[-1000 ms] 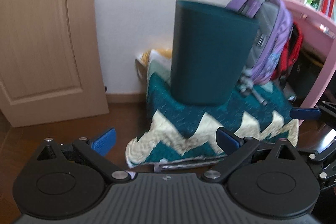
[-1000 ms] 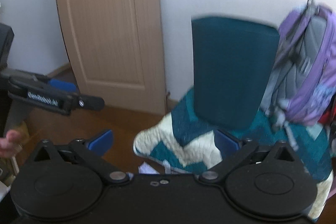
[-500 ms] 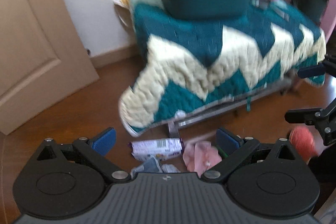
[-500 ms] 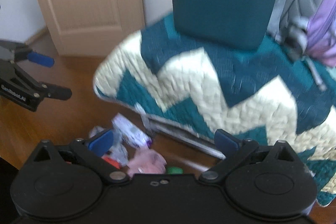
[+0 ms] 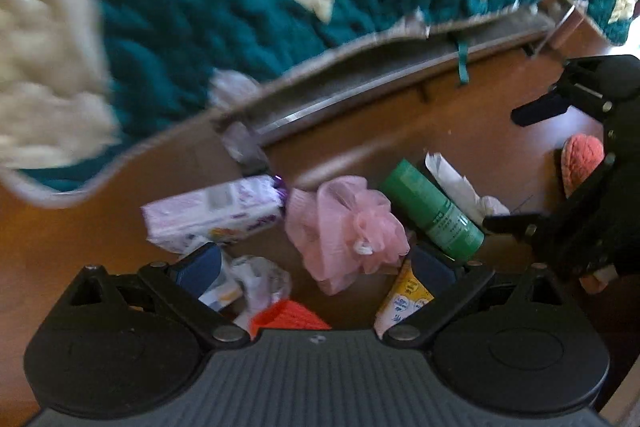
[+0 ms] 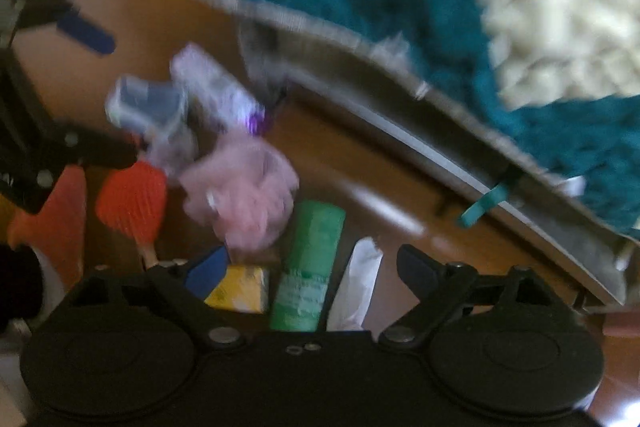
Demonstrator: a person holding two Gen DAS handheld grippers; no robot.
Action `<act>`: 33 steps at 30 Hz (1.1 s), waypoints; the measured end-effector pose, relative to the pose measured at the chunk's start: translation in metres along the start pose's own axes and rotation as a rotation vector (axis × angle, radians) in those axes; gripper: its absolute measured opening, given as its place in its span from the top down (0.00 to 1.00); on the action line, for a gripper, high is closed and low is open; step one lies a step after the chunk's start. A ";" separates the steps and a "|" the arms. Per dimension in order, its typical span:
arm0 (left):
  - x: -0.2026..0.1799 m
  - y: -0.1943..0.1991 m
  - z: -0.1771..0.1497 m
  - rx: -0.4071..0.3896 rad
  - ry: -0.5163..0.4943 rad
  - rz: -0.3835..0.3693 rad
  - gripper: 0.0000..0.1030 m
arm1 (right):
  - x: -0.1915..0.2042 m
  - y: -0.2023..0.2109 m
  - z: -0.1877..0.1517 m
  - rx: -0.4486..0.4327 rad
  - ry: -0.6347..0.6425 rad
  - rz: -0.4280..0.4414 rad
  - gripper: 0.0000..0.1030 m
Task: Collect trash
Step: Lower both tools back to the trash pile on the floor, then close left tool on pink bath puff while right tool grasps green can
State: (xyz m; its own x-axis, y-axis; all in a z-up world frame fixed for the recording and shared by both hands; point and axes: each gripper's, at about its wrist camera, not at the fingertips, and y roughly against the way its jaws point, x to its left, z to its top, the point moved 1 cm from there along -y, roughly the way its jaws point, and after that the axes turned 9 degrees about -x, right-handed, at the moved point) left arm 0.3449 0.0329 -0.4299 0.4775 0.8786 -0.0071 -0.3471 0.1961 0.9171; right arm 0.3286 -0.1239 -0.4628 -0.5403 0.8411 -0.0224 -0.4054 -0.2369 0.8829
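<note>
Looked like someone's bedroom at home: a teal-and-cream quilt (image 5: 208, 7) hung across the top, wood floor (image 5: 400, 131) below, bath pouf (image 5: 348, 223) mid-frame.

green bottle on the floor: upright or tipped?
Tipped. The green bottle lies on its side on the wood floor, between the pink mesh pouf and a crumpled white paper.

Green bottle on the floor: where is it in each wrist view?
Left wrist: green bottle right of centre, lying diagonally, right of the pink bath pouf.
Right wrist: green bottle low centre, between the open fingers, below-right of the pouf.
Shared landmark: the pink bath pouf.
</note>
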 end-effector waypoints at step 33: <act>-0.005 -0.154 -0.023 0.311 0.255 -0.140 0.63 | -0.015 -0.125 -0.025 0.179 -0.121 0.054 0.53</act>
State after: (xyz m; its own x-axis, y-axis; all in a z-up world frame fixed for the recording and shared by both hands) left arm 0.3772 0.0082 -0.5801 0.2738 0.9401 -0.2030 -0.0141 0.2150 0.9765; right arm 0.3685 -0.1191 -0.5850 -0.4610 0.8843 0.0739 -0.2349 -0.2019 0.9508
